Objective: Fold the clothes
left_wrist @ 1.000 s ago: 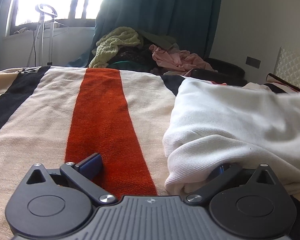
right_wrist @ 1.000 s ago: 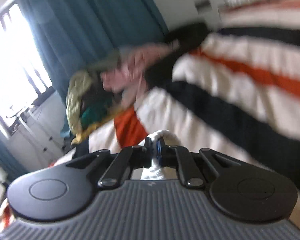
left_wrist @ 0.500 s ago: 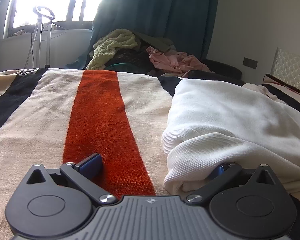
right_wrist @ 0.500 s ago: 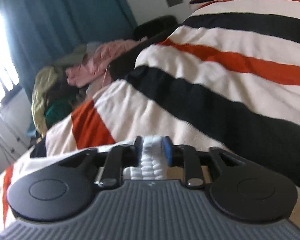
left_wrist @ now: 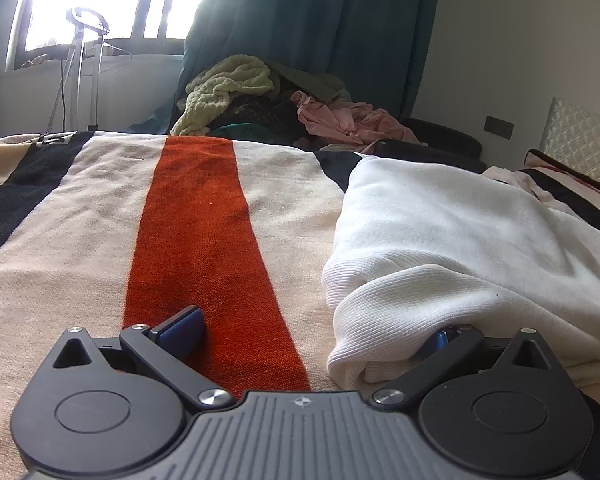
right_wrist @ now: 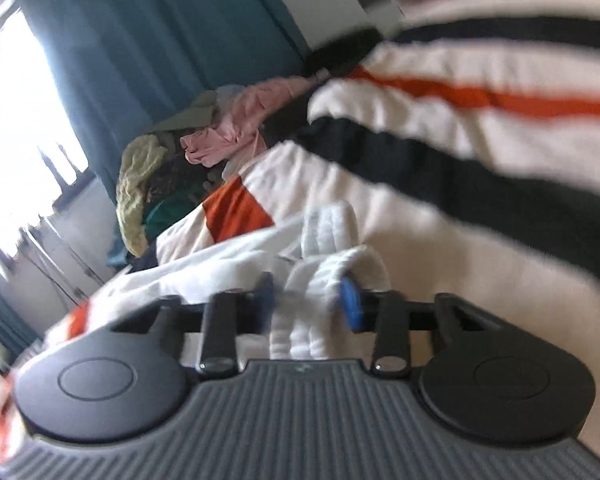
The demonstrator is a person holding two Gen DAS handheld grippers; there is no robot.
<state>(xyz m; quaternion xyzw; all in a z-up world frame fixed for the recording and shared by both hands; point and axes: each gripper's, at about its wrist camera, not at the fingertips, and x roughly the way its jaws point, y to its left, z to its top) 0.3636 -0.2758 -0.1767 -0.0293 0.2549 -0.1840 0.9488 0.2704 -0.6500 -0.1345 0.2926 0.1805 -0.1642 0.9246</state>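
Note:
A white ribbed sweater [left_wrist: 452, 240] lies folded over on the striped blanket [left_wrist: 80, 240], at the right in the left wrist view. My left gripper [left_wrist: 308, 336] rests open on the blanket. Its left finger sits on the orange stripe and its right finger is tucked under the sweater's ribbed hem. In the blurred right wrist view, my right gripper [right_wrist: 308, 300] hovers low over the bed. Its jaws are closing with a ribbed cuff of the sweater [right_wrist: 320, 280] between them, and the pads stand apart around it.
A heap of clothes, with a yellow-green knit [left_wrist: 224, 92] and a pink garment [left_wrist: 340, 120], is piled past the bed's far edge by teal curtains [left_wrist: 300, 20]. A metal stand [left_wrist: 84, 68] is by the window. A quilted headboard [left_wrist: 580, 140] lies at the right.
The right gripper's jaws went from pinched on white cloth to spread around the ribbed cuff, and it sank toward the bed. The sweater's far side settled flatter. The left gripper stayed put.

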